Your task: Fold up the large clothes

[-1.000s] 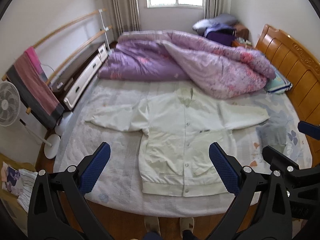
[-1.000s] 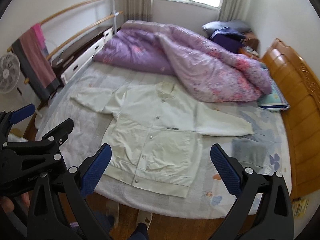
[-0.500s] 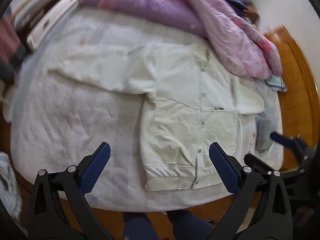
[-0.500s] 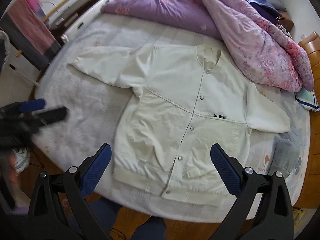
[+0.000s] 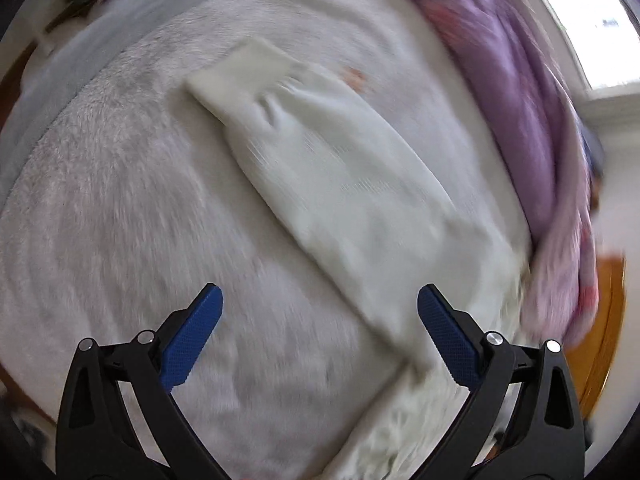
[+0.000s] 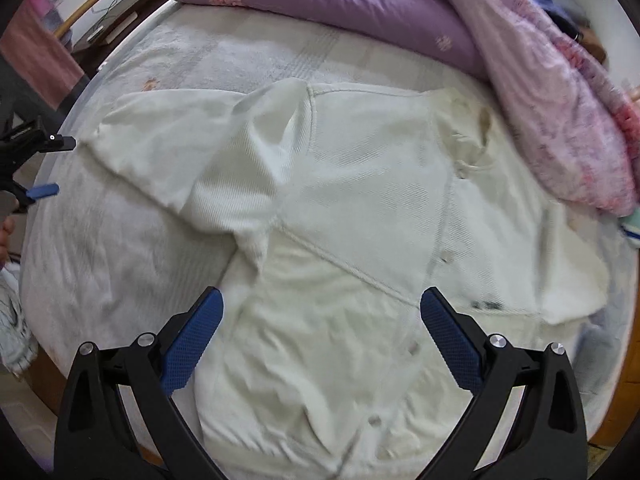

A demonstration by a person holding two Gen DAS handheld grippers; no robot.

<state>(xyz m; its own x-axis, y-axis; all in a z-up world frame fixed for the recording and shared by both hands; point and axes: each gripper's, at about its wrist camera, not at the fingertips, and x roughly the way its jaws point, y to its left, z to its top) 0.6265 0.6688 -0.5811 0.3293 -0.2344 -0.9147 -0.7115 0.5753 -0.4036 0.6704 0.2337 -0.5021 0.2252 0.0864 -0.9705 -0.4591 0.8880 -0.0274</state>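
A white button-up jacket [image 6: 360, 208] lies spread face up on the bed, sleeves out to each side. In the left wrist view its left sleeve [image 5: 340, 184] runs diagonally, with the cuff [image 5: 244, 76] at the far end. My left gripper [image 5: 320, 320] is open and empty, just above the sleeve near the armpit end; it also shows at the left edge of the right wrist view [image 6: 44, 164]. My right gripper [image 6: 320, 324] is open and empty, over the jacket's front panel below the armpit. Both views are motion-blurred.
A purple quilt [image 6: 400, 4] is heaped along the far side of the bed [image 6: 100, 248] and reaches close to the jacket's collar. A wooden headboard [image 5: 604, 328] stands at the right. A rail with a pink towel [image 6: 44, 52] stands left of the bed.
Both grippers have dropped from a high view of the whole bed to close over the jacket. The left one swung left over the sleeve; the right one closed in on the front panel.
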